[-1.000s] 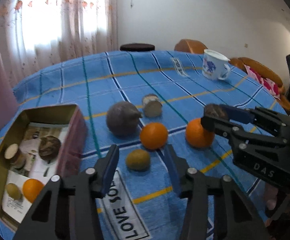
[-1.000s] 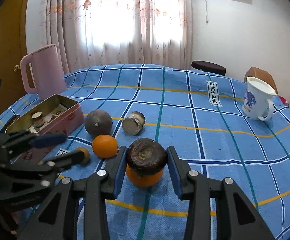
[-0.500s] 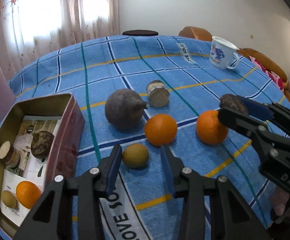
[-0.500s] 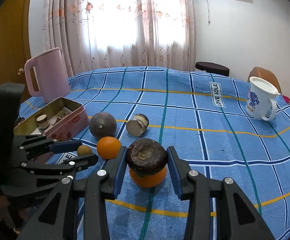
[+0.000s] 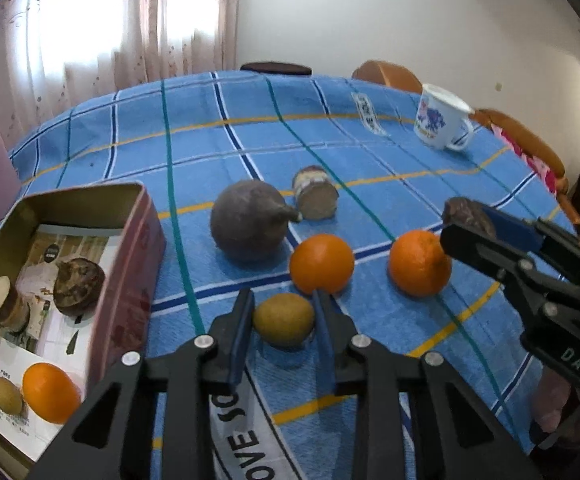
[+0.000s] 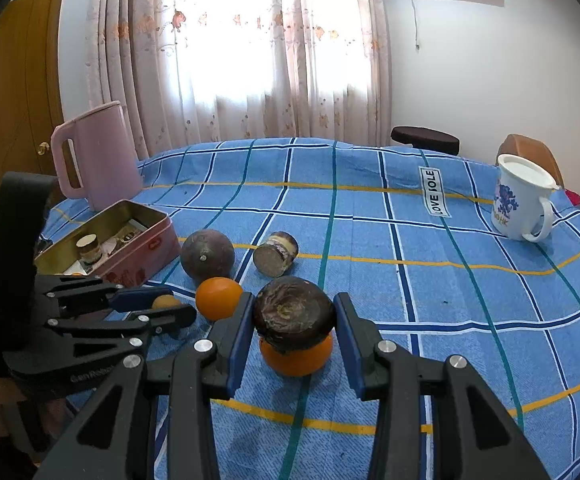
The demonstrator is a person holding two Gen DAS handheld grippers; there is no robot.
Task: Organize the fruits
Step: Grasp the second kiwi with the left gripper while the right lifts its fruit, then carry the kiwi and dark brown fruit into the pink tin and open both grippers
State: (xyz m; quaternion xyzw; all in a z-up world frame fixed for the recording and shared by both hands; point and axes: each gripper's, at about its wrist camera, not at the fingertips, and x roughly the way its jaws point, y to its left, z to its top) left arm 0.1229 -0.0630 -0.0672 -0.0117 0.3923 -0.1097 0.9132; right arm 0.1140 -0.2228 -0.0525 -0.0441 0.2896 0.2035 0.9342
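Note:
My left gripper (image 5: 284, 318) has its fingers on both sides of a small yellow-green kiwi (image 5: 284, 319) on the blue checked cloth; the jaws have narrowed around it and look close to touching. My right gripper (image 6: 293, 324) is shut on a dark brown round fruit (image 6: 293, 312), held above an orange (image 6: 295, 356). Another orange (image 5: 321, 263), a large dark round fruit (image 5: 248, 226) and a cut brown piece (image 5: 315, 199) lie behind the kiwi. The pink tin box (image 5: 130, 280) at left holds an orange, a kiwi and brown pieces.
A white mug with a blue print (image 6: 519, 198) stands at the far right. A pink kettle (image 6: 98, 156) stands behind the tin. Chairs and a dark stool sit beyond the table's far edge. Curtains hang behind.
My left gripper has moved forward and down until the kiwi sits between its fingers, and its jaws have narrowed. My right gripper has stayed shut on the dark fruit, nearly still.

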